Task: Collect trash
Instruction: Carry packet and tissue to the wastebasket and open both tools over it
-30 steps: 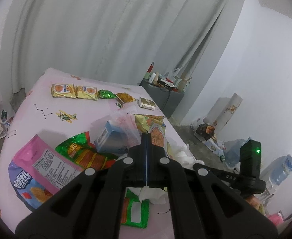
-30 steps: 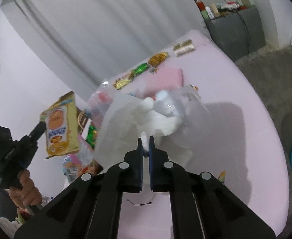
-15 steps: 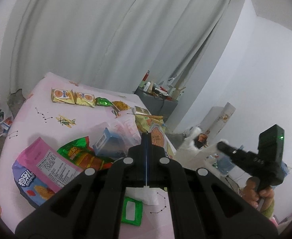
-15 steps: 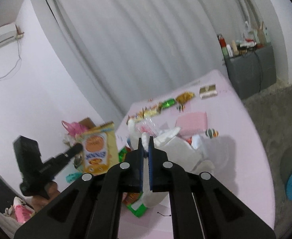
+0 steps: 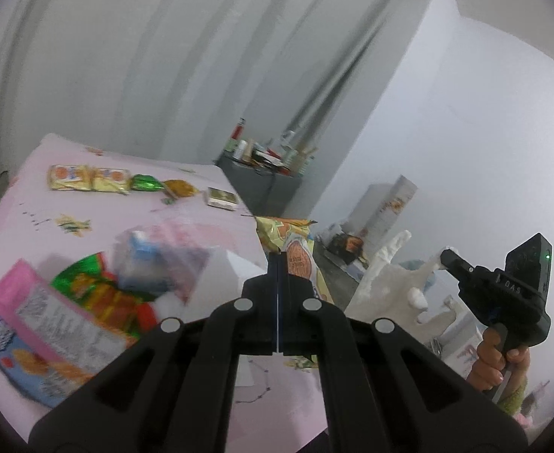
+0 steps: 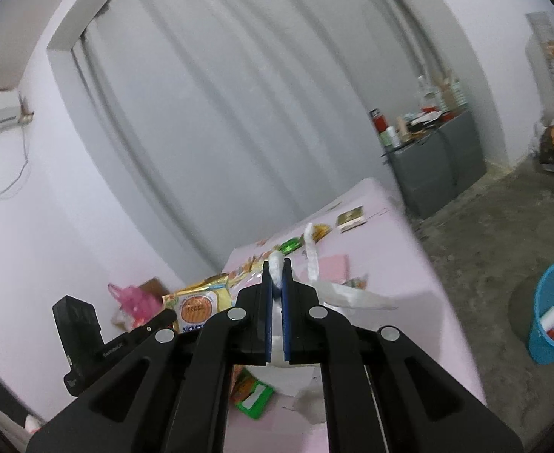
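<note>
The left tool is clamped on a yellow snack packet — light, crinkly, slippery, best pinched at its edge. The right tool grips limp white tissue above the pink surface, blue bin nearby.

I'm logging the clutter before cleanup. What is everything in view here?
yellow snack packet: one, yellow, clamped in left gripper
tissue: one, white, hanging from right gripper
pink bag: one, pink and blue, near edge of bed
green wrapper: one, green and red, beside pink bag
small box: one, tan, far side of bed
bin: one, blue, on floor
bed: one, pink sheet
cabinet: one, grey, by curtain
left gripper: black, shut
right gripper: black, shut
hand: one, on right gripper's handle
</note>
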Action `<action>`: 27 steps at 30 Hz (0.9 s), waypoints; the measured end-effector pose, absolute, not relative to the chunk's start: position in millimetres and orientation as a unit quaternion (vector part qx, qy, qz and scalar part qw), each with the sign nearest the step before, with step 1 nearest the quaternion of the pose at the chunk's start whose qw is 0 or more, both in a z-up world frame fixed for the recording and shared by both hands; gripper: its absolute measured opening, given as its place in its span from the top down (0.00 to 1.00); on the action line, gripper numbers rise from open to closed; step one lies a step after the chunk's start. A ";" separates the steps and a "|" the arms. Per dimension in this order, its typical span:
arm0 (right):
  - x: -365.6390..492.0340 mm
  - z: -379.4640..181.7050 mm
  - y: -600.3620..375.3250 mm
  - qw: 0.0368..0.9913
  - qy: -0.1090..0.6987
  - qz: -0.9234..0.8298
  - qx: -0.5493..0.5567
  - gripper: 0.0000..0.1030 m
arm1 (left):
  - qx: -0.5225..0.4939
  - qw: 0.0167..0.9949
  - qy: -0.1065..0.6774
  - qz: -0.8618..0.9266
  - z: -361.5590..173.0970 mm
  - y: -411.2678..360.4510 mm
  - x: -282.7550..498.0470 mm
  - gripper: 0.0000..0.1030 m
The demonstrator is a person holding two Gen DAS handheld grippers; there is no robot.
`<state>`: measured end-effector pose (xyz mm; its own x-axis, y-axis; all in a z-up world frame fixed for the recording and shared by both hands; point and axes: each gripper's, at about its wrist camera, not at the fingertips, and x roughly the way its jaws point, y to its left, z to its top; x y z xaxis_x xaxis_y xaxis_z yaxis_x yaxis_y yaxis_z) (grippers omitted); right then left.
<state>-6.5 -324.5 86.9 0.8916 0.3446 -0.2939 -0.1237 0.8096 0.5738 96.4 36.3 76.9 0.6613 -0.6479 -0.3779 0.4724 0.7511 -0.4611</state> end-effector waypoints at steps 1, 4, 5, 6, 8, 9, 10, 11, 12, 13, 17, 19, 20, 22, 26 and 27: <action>-9.4 86.7 -329.5 0.931 0.192 0.121 0.285 0.96 | -0.159 0.895 0.271 -0.318 77.3 28.7 98.4 1.00; -20.7 83.6 -355.5 0.932 0.178 0.099 0.300 0.96 | -0.146 0.887 0.278 -0.339 80.2 -0.8 104.5 1.00; -23.4 82.1 -362.8 0.931 0.175 0.094 0.305 0.96 | -0.142 0.885 0.279 -0.344 81.4 -9.0 106.4 1.00; -27.1 80.6 -370.2 0.931 0.172 0.089 0.310 0.96 | -0.137 0.880 0.283 -0.355 82.6 -23.9 109.8 1.00; -33.7 76.8 -386.7 0.930 0.165 0.076 0.319 0.96 | -0.129 0.870 0.293 -0.374 83.6 -48.8 116.3 1.00; -36.6 74.4 -394.6 0.930 0.163 0.068 0.324 0.96 | -0.124 0.867 0.298 -0.381 83.3 -59.8 119.6 1.00; -40.6 70.5 -405.5 0.928 0.160 0.058 0.330 0.96 | -0.117 0.861 0.303 -0.390 82.6 -73.8 123.3 1.00; -44.2 68.1 -413.0 0.927 0.158 0.052 0.335 0.96 | -0.108 0.855 0.309 -0.401 81.6 -92.6 127.2 1.00; -49.2 65.2 -422.0 0.926 0.156 0.044 0.341 0.96 | -0.099 0.851 0.313 -0.409 80.1 -106.9 129.5 1.00; -53.1 60.7 -433.5 0.925 0.154 0.032 0.347 0.96 | -0.089 0.847 0.317 -0.418 78.3 -123.8 132.3 1.00; -56.7 46.0 -468.4 0.919 0.155 -0.009 0.363 0.96 | -0.052 0.825 0.342 -0.447 65.3 -194.3 144.5 1.00; -59.4 37.1 -484.6 0.916 0.158 -0.030 0.368 0.96 | -0.034 0.816 0.352 -0.457 58.7 -226.9 150.1 1.00; -59.1 31.4 -495.3 0.913 0.160 -0.044 0.373 0.96 | -0.028 0.811 0.357 -0.462 55.2 -239.8 152.3 1.00; -57.7 20.3 -515.5 0.907 0.165 -0.065 0.381 0.96 | -0.008 0.801 0.370 -0.471 46.4 -276.2 159.1 1.00; -46.5 -1.5 -553.4 0.896 0.184 -0.101 0.390 0.96 | 0.027 0.783 0.395 -0.480 26.5 -336.4 169.0 1.00; -43.6 -7.4 -562.7 0.894 0.190 -0.109 0.391 0.96 | 0.039 0.779 0.403 -0.479 18.6 -354.3 172.4 1.00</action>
<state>-43.6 -562.7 -7.4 0.9042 -0.0456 -0.4246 0.3425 0.6713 0.6573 172.4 -354.3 18.6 0.2162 -0.7142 -0.6658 0.7778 0.5381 -0.3247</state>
